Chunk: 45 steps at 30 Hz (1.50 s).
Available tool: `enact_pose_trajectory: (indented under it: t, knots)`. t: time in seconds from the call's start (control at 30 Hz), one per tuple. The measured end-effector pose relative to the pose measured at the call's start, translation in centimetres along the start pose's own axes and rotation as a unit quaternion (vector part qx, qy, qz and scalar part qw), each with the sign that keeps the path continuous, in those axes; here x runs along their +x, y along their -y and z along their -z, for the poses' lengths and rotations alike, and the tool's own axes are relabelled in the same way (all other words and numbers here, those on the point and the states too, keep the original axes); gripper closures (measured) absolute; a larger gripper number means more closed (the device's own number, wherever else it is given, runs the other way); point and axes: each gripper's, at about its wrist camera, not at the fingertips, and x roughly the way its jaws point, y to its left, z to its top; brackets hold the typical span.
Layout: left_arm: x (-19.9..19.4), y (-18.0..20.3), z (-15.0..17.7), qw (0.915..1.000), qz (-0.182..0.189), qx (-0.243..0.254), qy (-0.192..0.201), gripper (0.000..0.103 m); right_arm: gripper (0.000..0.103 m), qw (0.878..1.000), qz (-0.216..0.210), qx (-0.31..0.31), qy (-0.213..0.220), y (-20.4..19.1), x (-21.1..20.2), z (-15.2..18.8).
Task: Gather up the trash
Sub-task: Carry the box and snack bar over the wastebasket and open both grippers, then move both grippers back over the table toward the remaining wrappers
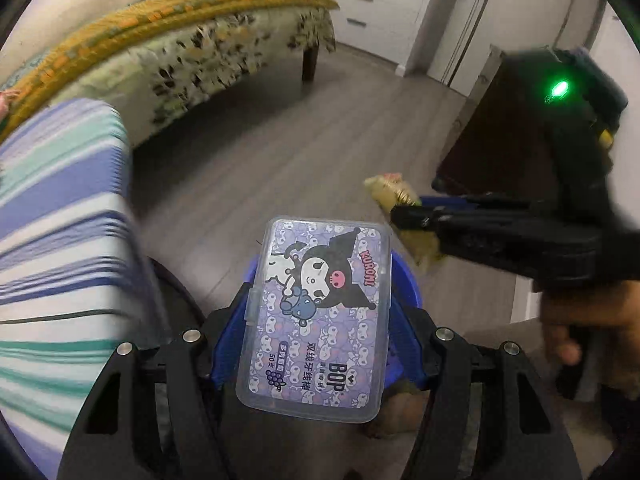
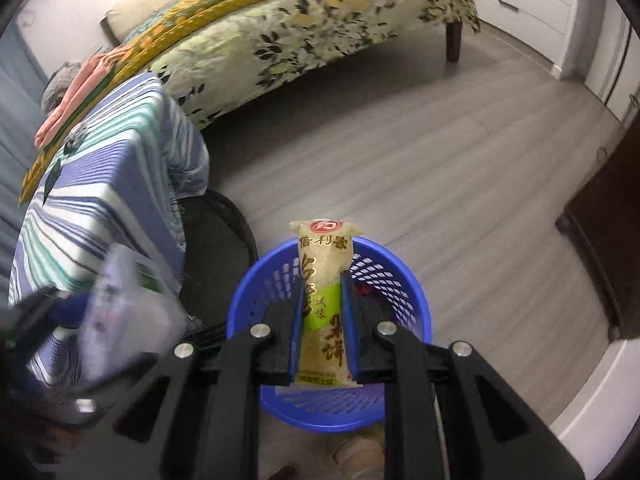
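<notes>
The right gripper [image 2: 322, 320] is clamping a snack packet [image 2: 325, 292] lengthwise at lower centre, directly above the blue basket [image 2: 416, 292], while the left gripper [image 1: 316, 320] is pinching a floss box [image 1: 316, 316], the basket rim peeking beneath it.

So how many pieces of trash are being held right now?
2. The floss pick box is clamped in the left tool; the rice cracker packet is in the right tool, over the blue basket. Basket contents are mostly hidden.
</notes>
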Motion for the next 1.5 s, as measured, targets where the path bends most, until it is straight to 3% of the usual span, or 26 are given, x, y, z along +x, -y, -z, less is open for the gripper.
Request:
enact_pose_trajectory:
  t: [0.07, 0.1, 0.13, 0.17, 0.3, 0.47, 0.6, 0.77, 0.9, 1.07, 1.2, 1.33, 1.5]
  knots:
    - [1.7, 0.1, 0.0, 1.0, -0.001, 0.001, -0.002, 0.037, 0.084, 1.0, -0.002, 0.002, -0.001, 0.3, 0.3, -0.1]
    - [2.7, 0.1, 0.0, 1.0, -0.004, 0.001, -0.006, 0.03, 0.071, 1.0, -0.002, 0.006, -0.003, 0.6, 0.4, 0.0]
    - [3.5, 0.1, 0.0, 0.9999, -0.006, 0.0, -0.01, 0.026, 0.052, 1.0, -0.002, 0.013, -0.003, 0.9, 0.6, 0.0]
    - [3.8, 0.2, 0.0, 0.9999, -0.006, -0.002, -0.01, 0.022, 0.048, 1.0, -0.002, 0.02, -0.001, 1.2, 0.5, 0.1]
    - [2.8, 0.2, -0.2, 0.9999, -0.005, -0.012, 0.006, 0.015, 0.046, 0.999, -0.001, 0.041, 0.014, 2.2, -0.2, -0.1]
    - [-2.4, 0.0, 0.0, 0.9981, 0.003, -0.013, 0.06, 0.008, 0.029, 0.997, 0.025, 0.052, 0.051, 2.1, -1.5, -0.5]
    - [-7.1, -1.7, 1.2, 0.9952, -0.003, -0.02, 0.096, 0.005, 0.019, 0.995, 0.047, 0.02, 0.083, 0.1, -2.1, -0.7]
    - [-11.1, -6.9, 4.3, 0.9921, -0.057, -0.047, 0.101, 0.006, 0.018, 0.986, 0.055, -0.062, 0.142, -4.6, -3.5, -0.2]
    - [-13.8, -13.3, 7.4, 0.9855, -0.111, -0.088, 0.093, 0.006, 0.018, 0.972, 0.039, -0.154, 0.173, -10.3, -4.0, 0.8]
    - [-16.3, -20.6, 10.4, 0.9752, -0.166, -0.122, 0.081, 0.006, 0.018, 0.964, -0.025, -0.216, 0.155, -18.2, -3.8, 2.1]
    - [-18.0, -25.6, 12.1, 0.9705, -0.193, -0.126, 0.071, 0.006, 0.018, 0.959, -0.077, -0.249, 0.11, -25.9, -2.2, 2.2]
    - [-18.6, -29.8, 12.6, 0.9681, -0.198, -0.138, 0.066, 0.006, 0.018, 0.952, -0.08, -0.282, 0.083, -32.5, 0.9, 1.4]
    - [-18.3, -33.3, 12.1, 0.9722, -0.182, -0.136, 0.055, 0.006, 0.018, 0.945, -0.075, -0.312, 0.06, -36.4, 4.2, 1.3]
